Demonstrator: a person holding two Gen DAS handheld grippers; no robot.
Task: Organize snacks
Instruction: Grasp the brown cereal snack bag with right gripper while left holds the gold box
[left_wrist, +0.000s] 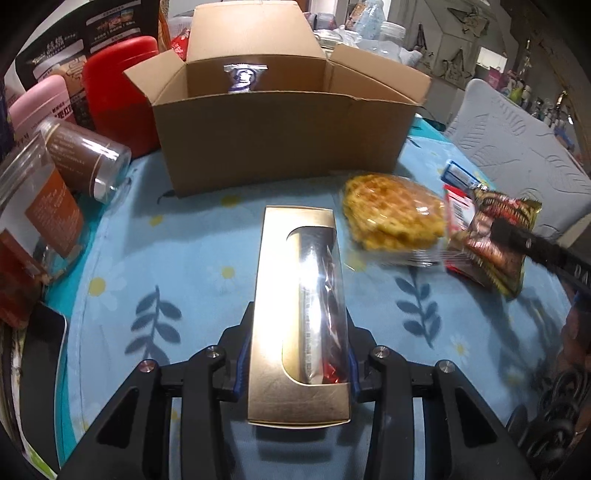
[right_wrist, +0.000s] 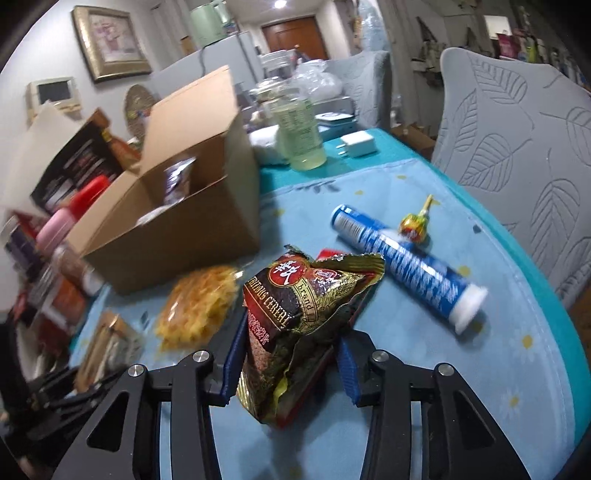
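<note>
Two tools we hold over the worktop (left_wrist: 177, 258). Ahead of both stands the open cardboard box (left_wrist: 280, 136). Our left tool (left_wrist: 297, 373) pinches the gold window box (left_wrist: 295, 314); our right tool (right_wrist: 286, 365) clamps the crumpled cereal packet (right_wrist: 295, 317), waffle pack (right_wrist: 195, 310) to its left.

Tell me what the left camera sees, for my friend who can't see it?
The left gripper holds a gold box over a blue flowery tablecloth. Behind stands an open carton; a wrapped waffle lies right.
</note>
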